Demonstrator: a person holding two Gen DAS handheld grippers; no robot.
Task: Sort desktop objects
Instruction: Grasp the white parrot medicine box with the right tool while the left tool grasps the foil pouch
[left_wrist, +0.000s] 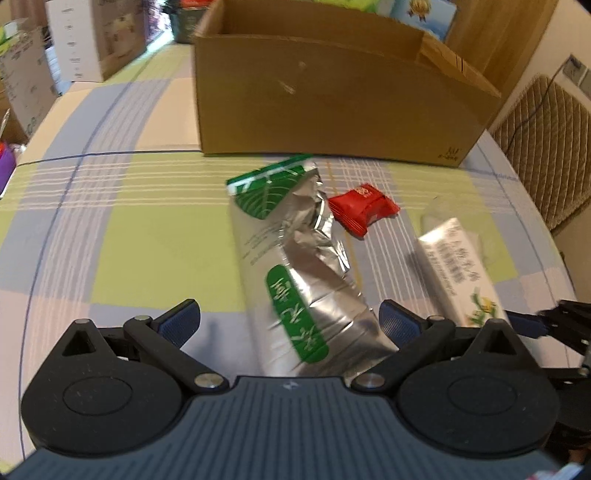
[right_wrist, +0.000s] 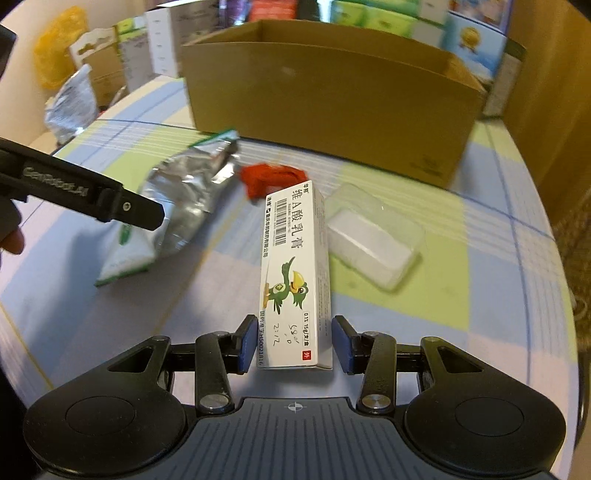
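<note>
Firstly, your left wrist view: your left gripper (left_wrist: 288, 321) stands spread wide, its blue pads (left_wrist: 181, 321) on either side of the near end of a crumpled silver-and-green foil pouch (left_wrist: 295, 266) without touching it. The pouch lies flat on the checked tablecloth (left_wrist: 110, 229). Just beside its far edge lies a red candy wrapper (left_wrist: 362, 208), and to the right a white medicine carton (left_wrist: 458, 269). An open cardboard box (left_wrist: 332, 96) stands behind all three. Your right gripper's fingertip (left_wrist: 524, 323) shows at the right edge.

Next, your right wrist view: your right gripper (right_wrist: 294, 341) brackets the near end of the white medicine carton (right_wrist: 293, 273), pads close against both sides; whether they press it, you cannot tell from this frame. A clear plastic case (right_wrist: 373, 236) sits just right of the carton. The pouch (right_wrist: 177, 206) lies left, the candy wrapper (right_wrist: 269, 177) beyond, the box (right_wrist: 332, 99) behind.
</note>
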